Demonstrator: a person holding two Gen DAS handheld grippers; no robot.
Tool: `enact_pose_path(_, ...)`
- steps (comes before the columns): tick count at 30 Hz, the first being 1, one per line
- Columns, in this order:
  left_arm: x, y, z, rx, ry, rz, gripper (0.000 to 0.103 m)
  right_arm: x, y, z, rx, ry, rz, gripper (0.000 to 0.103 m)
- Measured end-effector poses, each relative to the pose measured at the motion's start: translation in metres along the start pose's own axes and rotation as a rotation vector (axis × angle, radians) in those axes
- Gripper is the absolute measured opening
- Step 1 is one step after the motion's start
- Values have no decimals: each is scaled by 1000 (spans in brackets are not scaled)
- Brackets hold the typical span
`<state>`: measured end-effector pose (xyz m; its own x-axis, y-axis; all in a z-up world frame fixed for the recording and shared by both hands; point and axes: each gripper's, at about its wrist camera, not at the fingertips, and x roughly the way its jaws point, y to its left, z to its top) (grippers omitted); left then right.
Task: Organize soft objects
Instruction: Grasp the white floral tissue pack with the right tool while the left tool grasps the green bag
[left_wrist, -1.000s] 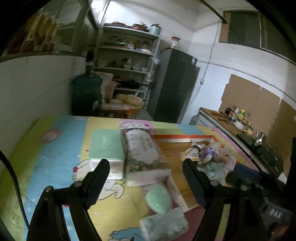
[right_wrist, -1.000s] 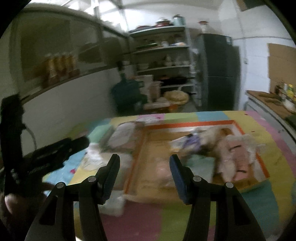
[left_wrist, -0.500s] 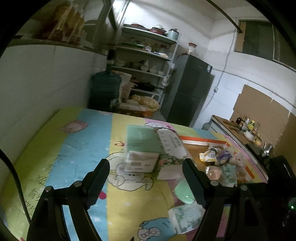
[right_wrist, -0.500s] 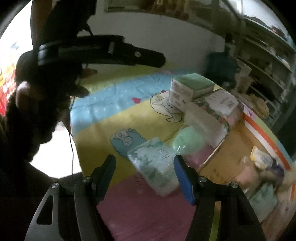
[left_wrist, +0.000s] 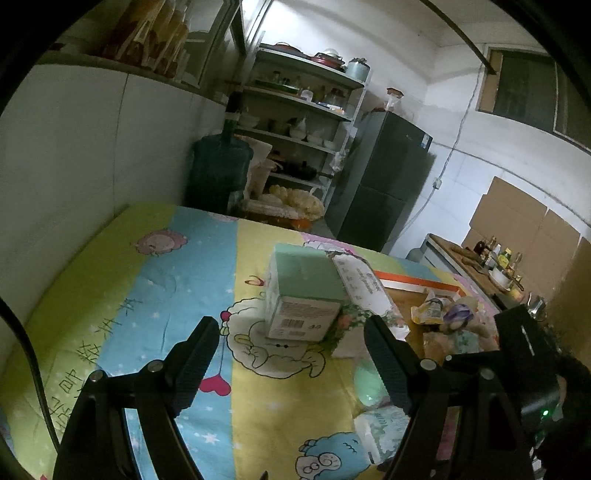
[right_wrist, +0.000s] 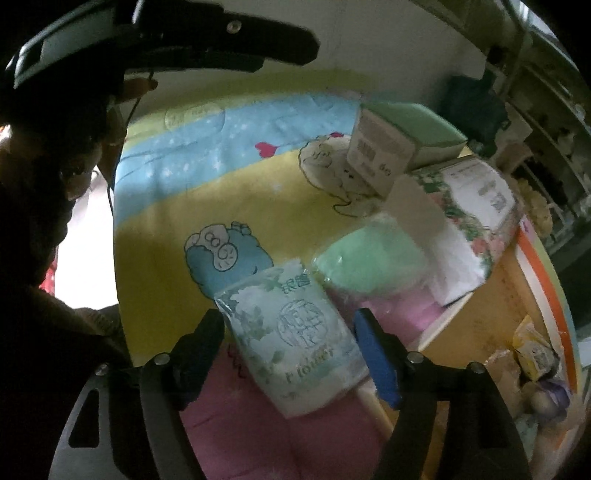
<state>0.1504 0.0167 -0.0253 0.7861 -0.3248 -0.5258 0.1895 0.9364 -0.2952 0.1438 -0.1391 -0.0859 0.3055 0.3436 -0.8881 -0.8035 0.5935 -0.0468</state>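
Cartoon-print mat (left_wrist: 155, 295) covers the worktop. Right gripper (right_wrist: 291, 354) points steeply down, jaws opening, straddling a flower-print tissue pack (right_wrist: 295, 339) without pressing it. Green pouch (right_wrist: 373, 258) lies just beyond that pack. Left gripper (left_wrist: 291, 365) hovers, jaws apart and empty; green-topped box (left_wrist: 303, 291) sits ahead.

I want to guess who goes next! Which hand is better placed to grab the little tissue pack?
Probably the right. Its fingers are opening on either side of the tissue pack, not pressing yet. The left gripper points at the green box, farther away.
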Motion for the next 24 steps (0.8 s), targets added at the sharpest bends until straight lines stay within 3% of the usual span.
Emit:
enact_pose_path(4,2,7,-1,-8,6,-6,80,5,6,4,15,47,-38,76)
enact_pose_path(10,5,14,-3,-23,19,-19,80,10,10,12,222,99,-113,69)
enact_pose_path(13,9,13,-5,-10,39,-40,80,8,18,13,275,65,-131,63)
enact_pose_path(19,20,3,-9,52,81,-101,80,-7,33,3,363,-43,-87,58)
enact_pose_path(24,33,-17,-15,146,142,-200,80,-22,38,-11,436,-107,-78,57)
